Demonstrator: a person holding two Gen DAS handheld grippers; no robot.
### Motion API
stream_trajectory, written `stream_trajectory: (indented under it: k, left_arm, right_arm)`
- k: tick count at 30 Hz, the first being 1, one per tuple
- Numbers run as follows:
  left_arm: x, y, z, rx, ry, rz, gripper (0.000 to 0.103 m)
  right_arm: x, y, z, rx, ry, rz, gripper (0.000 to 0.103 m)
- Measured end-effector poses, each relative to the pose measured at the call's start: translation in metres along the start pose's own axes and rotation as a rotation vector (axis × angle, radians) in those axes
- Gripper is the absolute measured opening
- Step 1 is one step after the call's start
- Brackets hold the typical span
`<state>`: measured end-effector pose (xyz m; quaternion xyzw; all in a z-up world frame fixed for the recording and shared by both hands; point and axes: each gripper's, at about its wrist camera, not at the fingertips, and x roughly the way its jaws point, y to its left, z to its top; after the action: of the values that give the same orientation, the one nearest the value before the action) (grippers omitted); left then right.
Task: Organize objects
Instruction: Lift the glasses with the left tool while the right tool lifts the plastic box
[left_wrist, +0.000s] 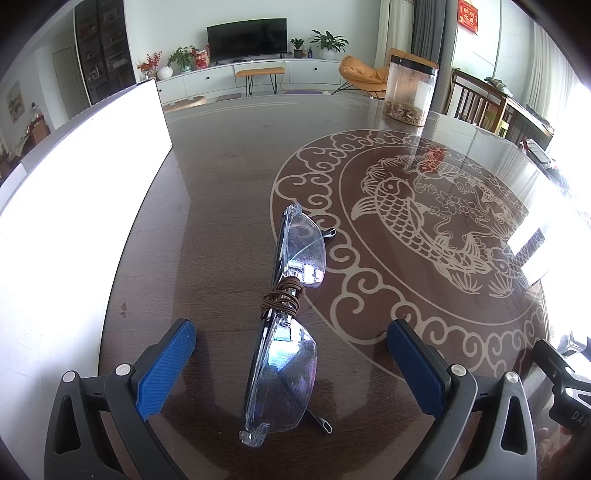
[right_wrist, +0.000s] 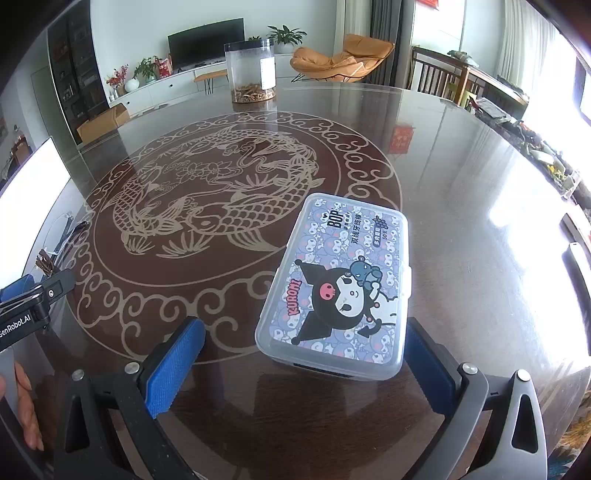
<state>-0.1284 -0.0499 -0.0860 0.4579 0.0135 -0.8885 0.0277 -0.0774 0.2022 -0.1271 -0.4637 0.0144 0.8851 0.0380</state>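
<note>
Clear safety glasses (left_wrist: 291, 317), bound at the bridge with brown cord, lie on the glass tabletop between the blue pads of my left gripper (left_wrist: 291, 365); its jaws stand wide apart and touch nothing. In the right wrist view a translucent plastic box (right_wrist: 336, 284) with a cartoon-print lid rests flat on the table. My right gripper (right_wrist: 306, 354) is open around the box's near end, with a gap between each pad and the box. The left gripper's body (right_wrist: 33, 299) shows at the left edge of that view, with the glasses (right_wrist: 62, 236) faintly visible beyond it.
A white board (left_wrist: 74, 229) stands along the table's left side. A clear canister (left_wrist: 410, 92) with dried bits at its bottom stands at the far edge. Wooden chairs (left_wrist: 480, 99) and clutter line the right side. The carp pattern (right_wrist: 210, 195) marks the table's middle.
</note>
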Motion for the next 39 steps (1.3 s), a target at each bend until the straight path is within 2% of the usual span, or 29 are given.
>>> stream_trajectory:
  k: [22,27,31,33,36,37,38,39]
  left_arm:
    - [0.001,-0.001,0.0,0.001,0.001,0.001,0.103]
    - [0.0,0.003,0.004,0.069,0.101,-0.051,0.103]
    - [0.0,0.006,0.006,0.074,0.103,-0.045,0.103]
    - [0.003,0.006,0.011,0.081,0.112,-0.051,0.103]
    - [0.009,0.01,0.022,0.071,0.121,-0.045,0.103]
    - [0.012,0.009,0.025,0.067,0.117,-0.04,0.1]
    - [0.01,0.011,0.029,0.064,0.102,-0.038,0.079]
    - [0.005,0.011,0.032,0.07,0.074,-0.037,0.038]
  right_arm:
    - [0.0,-0.001,0.0,0.001,0.0,-0.001,0.103]
    - [0.002,0.002,0.0,0.0,0.0,0.003,0.103]
    - [0.002,0.003,0.003,-0.007,0.003,0.006,0.103]
    - [0.004,0.002,0.007,-0.033,0.023,0.022,0.103]
    - [0.009,-0.001,0.021,-0.069,0.12,0.072,0.103]
    - [0.01,-0.007,0.028,-0.044,0.157,0.11,0.103]
    - [0.011,-0.011,0.033,-0.013,0.177,0.134,0.103]
    - [0.013,-0.016,0.038,0.021,0.202,0.154,0.103]
